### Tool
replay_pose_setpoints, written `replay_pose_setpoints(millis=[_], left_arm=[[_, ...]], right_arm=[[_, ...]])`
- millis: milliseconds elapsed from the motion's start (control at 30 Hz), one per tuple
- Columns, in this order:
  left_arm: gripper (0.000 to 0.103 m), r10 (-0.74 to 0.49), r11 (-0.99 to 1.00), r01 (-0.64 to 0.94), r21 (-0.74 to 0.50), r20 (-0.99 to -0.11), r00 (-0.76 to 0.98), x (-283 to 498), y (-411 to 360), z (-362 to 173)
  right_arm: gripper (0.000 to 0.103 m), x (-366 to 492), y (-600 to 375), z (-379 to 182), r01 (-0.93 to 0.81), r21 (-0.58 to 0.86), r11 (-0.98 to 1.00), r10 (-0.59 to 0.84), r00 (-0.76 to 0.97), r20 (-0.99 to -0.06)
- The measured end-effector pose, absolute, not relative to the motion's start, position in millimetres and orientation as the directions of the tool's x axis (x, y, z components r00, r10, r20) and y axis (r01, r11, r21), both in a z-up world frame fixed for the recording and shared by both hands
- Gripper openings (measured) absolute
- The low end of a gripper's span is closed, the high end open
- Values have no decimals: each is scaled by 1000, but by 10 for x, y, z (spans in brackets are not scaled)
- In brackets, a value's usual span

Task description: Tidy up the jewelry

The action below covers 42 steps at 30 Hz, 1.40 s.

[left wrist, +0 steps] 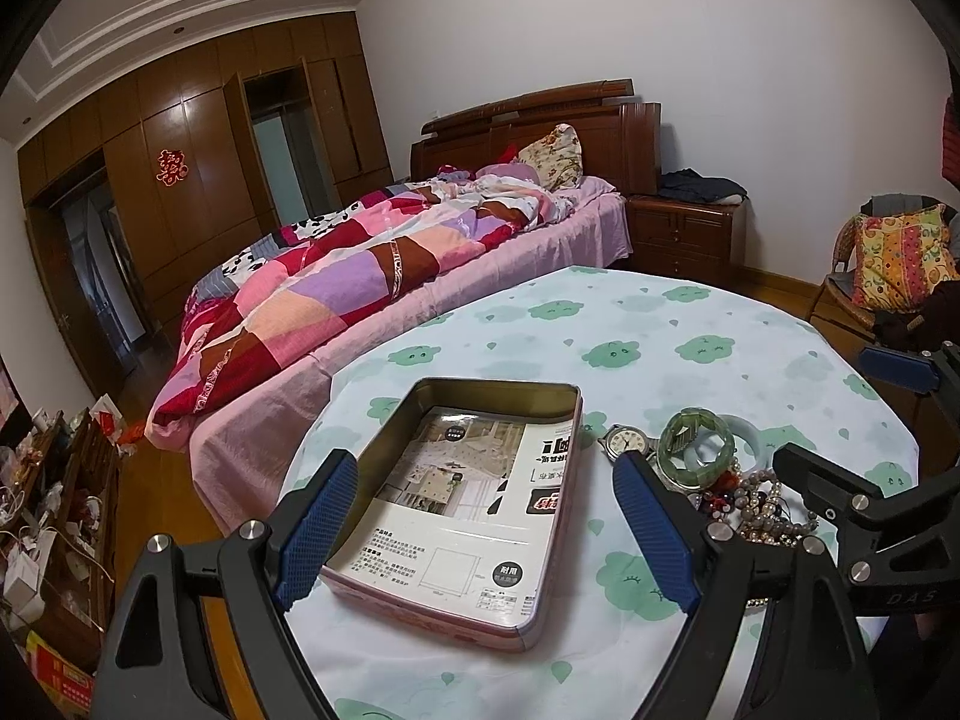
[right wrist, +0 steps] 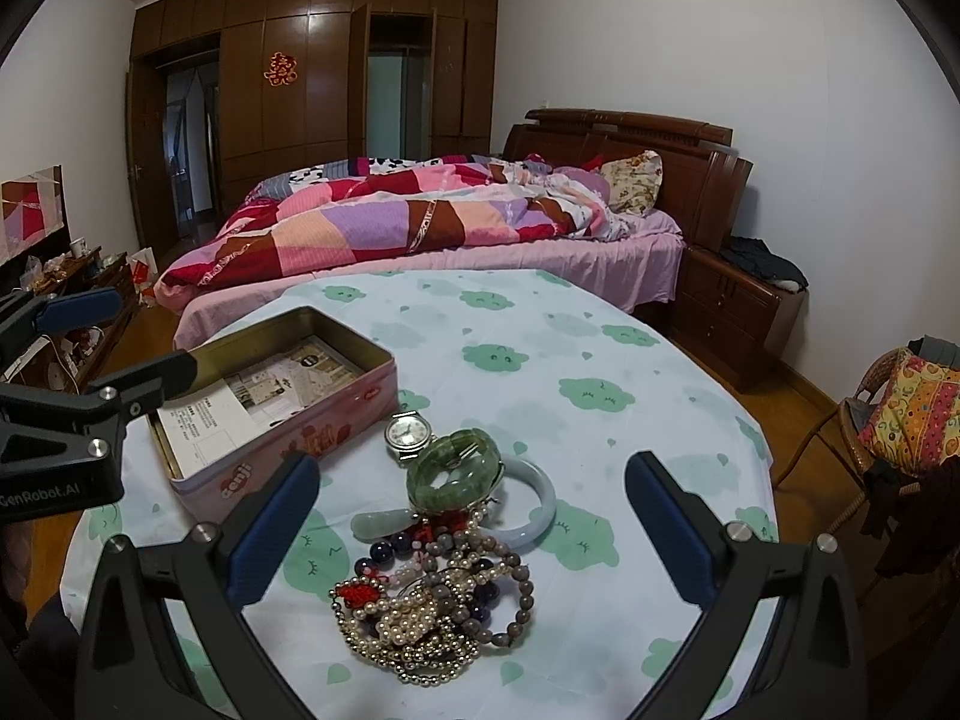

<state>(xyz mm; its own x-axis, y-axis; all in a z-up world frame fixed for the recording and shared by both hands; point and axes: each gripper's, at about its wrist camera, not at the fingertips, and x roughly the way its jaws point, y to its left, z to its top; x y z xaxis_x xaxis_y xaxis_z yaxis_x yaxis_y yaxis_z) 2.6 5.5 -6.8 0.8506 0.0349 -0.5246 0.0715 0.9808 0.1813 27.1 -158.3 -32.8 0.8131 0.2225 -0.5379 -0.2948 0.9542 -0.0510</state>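
- One round table (right wrist: 600,360), draped in a pale cloth printed with green clouds, standing just beside the bed.
- One open pink tin (right wrist: 288,414) on the table's left part, lined with a printed leaflet (left wrist: 456,498); no jewelry inside it.
- One heap of jewelry to the right of the tin: a wristwatch (right wrist: 408,432) nearest the tin, a green segmented bangle (right wrist: 456,471) lying on a pale jade bangle (right wrist: 537,510), then a tangle of bead and pearl strands (right wrist: 432,612) nearest the viewer.
- One left gripper (left wrist: 486,534), blue-padded jaws spread wide, holding nothing, hanging above the near end of the tin.
- One right gripper (right wrist: 474,534), jaws likewise wide and empty, hanging above the bead tangle.
- One bed (right wrist: 420,222) with patchwork quilt, floral pillow and dark wooden headboard.
- One wooden nightstand (right wrist: 738,312) with dark clothing on top.
- One wall of brown wardrobes (right wrist: 312,60) bearing a red paper ornament.
- One wicker chair (right wrist: 864,438) with a bright patterned cushion, at right.
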Motion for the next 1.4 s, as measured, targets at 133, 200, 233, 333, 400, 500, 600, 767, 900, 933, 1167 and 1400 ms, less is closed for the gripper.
replay_pose_setpoints(millis=[133, 200, 233, 333, 400, 500, 600, 767, 900, 933, 1167, 1400], left_arm=[[87, 40, 982, 65, 180, -525, 850, 28, 61, -72], [87, 41, 982, 63, 179, -525, 850, 27, 82, -75], [87, 41, 982, 64, 180, -525, 850, 29, 71, -72], [87, 41, 982, 63, 180, -526, 849, 31, 78, -73], [87, 42, 982, 63, 180, -526, 849, 31, 83, -75], [87, 43, 982, 62, 180, -527, 849, 29, 93, -77], [87, 44, 982, 62, 180, -528, 848, 31, 97, -81], [87, 47, 982, 59, 180, -531, 846, 33, 125, -94], [87, 47, 982, 59, 180, -531, 846, 39, 126, -97], [87, 46, 982, 59, 180, -531, 846, 41, 121, -95], [87, 47, 983, 57, 177, -534, 844, 42, 142, -114], [87, 42, 983, 66, 169, -567, 823, 109, 123, -244]], right_arm=[[103, 272, -1583, -335, -294, -51, 955, 221, 813, -539], [103, 270, -1579, -326, -295, -51, 954, 222, 812, -539], [103, 270, -1580, -335, -294, -52, 954, 222, 813, -539], [103, 272, -1580, -335, -295, -52, 954, 221, 812, -540], [103, 273, -1577, -327, -294, -52, 954, 221, 812, -540], [103, 273, -1580, -345, -295, -52, 954, 221, 812, -540], [103, 274, -1574, -328, -294, -53, 954, 221, 812, -540], [103, 274, -1573, -329, -294, -53, 954, 220, 811, -542], [103, 276, -1575, -349, -295, -53, 954, 220, 811, -542], [103, 275, -1575, -339, -295, -53, 954, 220, 811, -542], [103, 277, -1574, -339, -294, -53, 954, 220, 810, -544], [103, 250, -1648, -499, -291, -53, 955, 215, 808, -548]])
